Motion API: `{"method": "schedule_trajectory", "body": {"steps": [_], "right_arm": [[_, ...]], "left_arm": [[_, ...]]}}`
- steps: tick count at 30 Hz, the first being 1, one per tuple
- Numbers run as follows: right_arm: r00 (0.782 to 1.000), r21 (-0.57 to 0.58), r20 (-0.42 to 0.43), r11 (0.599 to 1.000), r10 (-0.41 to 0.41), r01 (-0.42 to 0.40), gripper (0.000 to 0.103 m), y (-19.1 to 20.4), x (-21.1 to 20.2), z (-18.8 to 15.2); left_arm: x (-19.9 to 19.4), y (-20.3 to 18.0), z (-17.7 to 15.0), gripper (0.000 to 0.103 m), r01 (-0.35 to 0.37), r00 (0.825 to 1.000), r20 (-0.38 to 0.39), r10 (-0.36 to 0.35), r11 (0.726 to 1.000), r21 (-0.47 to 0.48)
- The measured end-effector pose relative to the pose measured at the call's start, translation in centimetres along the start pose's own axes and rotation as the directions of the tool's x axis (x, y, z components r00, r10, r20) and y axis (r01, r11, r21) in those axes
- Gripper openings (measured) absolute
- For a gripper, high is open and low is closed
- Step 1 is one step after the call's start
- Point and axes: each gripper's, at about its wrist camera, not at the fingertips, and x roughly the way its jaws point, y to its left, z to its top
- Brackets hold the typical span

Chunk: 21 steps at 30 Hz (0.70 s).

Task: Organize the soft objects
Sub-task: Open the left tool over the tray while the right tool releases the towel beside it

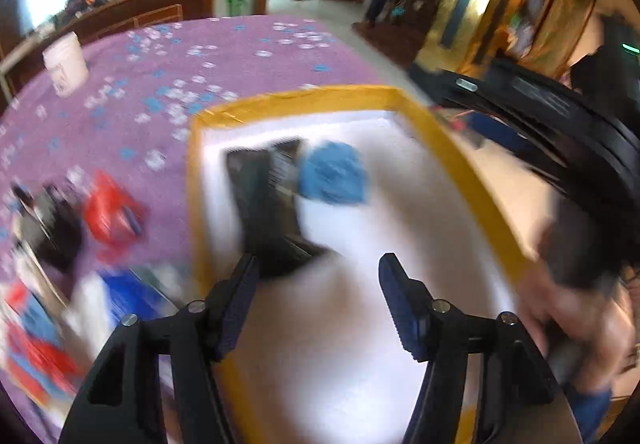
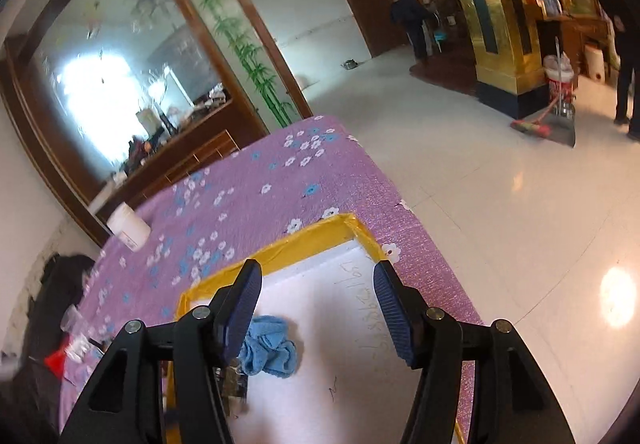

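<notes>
Blue cloth (image 2: 269, 346) is seen crumpled inside the yellow-rimmed white tray (image 2: 304, 244) on the purple floral table (image 2: 248, 183); the left gripper (image 1: 318, 280) and right gripper (image 2: 316, 292) are spread, nothing grasped.

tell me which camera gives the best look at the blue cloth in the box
The right wrist view: the blue cloth is sharp there, crumpled on the white floor of the yellow-edged box, though a gripper finger overlaps its left edge. The left wrist view shows the whole cloth unobstructed, but motion-blurred.
</notes>
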Motion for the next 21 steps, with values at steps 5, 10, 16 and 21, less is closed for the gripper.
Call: {"method": "schedule_trajectory", "body": {"steps": [5, 10, 16, 21], "right_arm": [[1.000, 0.002, 0.006, 1.000, 0.019, -0.019, 0.063, 0.2, 0.0, 0.3], [0.998, -0.042, 0.059, 0.999, -0.007, 0.009, 0.086, 1.4, -0.9, 0.6], [0.980, -0.103, 0.178, 0.989, -0.086, 0.106, 0.091, 2.8, -3.2, 0.5], [0.887, -0.156, 0.458, 0.977, -0.058, 0.144, 0.102, 4.8, -8.5, -1.5]], "left_arm": [[1.1, -2.9, -1.3, 0.065, -0.120, 0.992, 0.041, 0.116, 0.987, 0.106], [0.1, -2.0, -0.5, 0.065, -0.258, 0.948, 0.194, 0.252, 0.966, 0.008], [0.7, 0.5, 0.6, 0.065, -0.190, 0.970, 0.133, 0.203, 0.976, -0.102], [-0.2, 0.1, 0.4, 0.065, -0.180, 0.972, 0.145, 0.185, 0.982, -0.049]]}}
